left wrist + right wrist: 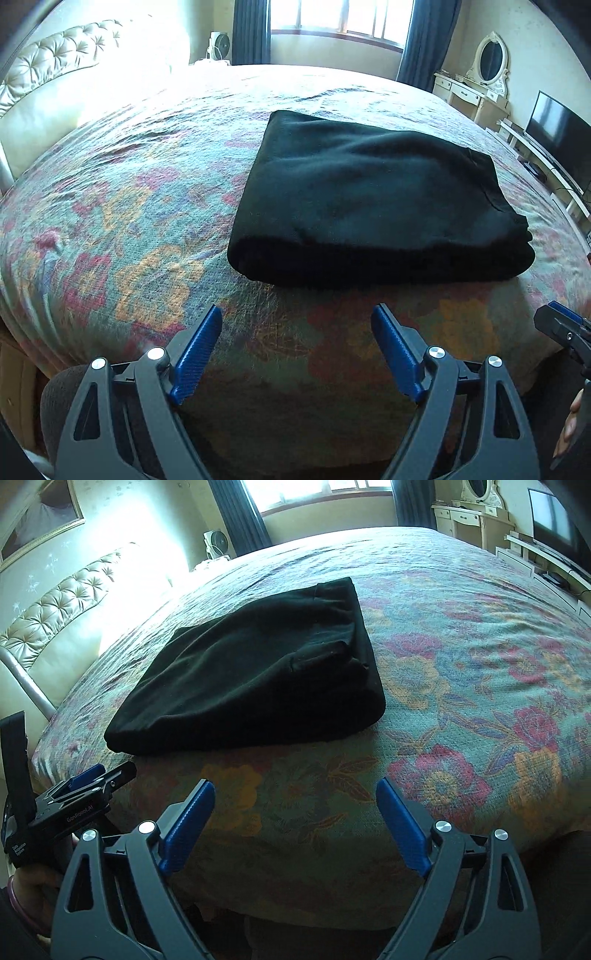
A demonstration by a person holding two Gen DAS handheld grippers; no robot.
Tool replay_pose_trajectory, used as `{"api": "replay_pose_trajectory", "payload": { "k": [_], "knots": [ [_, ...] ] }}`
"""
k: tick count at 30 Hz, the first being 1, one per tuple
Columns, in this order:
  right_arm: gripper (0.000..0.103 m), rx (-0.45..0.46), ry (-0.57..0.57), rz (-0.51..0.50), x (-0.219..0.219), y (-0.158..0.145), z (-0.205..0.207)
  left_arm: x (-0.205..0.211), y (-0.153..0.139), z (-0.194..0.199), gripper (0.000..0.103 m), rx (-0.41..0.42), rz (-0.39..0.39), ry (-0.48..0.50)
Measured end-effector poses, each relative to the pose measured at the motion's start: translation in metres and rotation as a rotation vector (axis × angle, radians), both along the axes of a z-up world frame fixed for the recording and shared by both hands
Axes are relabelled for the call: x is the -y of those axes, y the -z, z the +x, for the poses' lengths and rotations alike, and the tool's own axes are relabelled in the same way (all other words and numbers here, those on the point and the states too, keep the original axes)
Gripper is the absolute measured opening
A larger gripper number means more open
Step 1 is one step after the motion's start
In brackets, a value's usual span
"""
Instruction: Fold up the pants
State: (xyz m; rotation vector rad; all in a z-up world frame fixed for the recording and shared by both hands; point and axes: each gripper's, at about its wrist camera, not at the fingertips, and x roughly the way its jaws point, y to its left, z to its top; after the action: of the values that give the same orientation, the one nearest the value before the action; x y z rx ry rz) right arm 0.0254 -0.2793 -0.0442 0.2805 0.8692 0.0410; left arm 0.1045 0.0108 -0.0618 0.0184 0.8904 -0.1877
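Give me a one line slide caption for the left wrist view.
Folded black pants lie on the floral bedspread; the open left hand-held gripper hangs empty nearby.

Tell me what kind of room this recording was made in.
Almost certainly a home bedroom: a large bed with a tufted headboard, a mirrored dressing table, and a curtained window.

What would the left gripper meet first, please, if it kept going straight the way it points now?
Probably the floral patterned bedspread just short of the folded black fabric pants; the left gripper is open and empty, though depth is uncertain.
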Motion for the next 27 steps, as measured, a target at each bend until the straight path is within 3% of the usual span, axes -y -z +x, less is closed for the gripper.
{"api": "replay_pose_trajectory", "payload": {
  "k": [8, 27],
  "knots": [
    [0.089, -0.005, 0.006, -0.006, 0.0020, 0.0013, -0.0011, -0.0022, -0.0061, -0.0015, 0.081, 0.013, -0.037, -0.004],
    [0.089, -0.031, 0.010, 0.013, 0.0051, 0.0084, 0.0009, -0.0026, -0.0037, -0.0004, 0.081, -0.008, -0.046, -0.007]
  ]
}}
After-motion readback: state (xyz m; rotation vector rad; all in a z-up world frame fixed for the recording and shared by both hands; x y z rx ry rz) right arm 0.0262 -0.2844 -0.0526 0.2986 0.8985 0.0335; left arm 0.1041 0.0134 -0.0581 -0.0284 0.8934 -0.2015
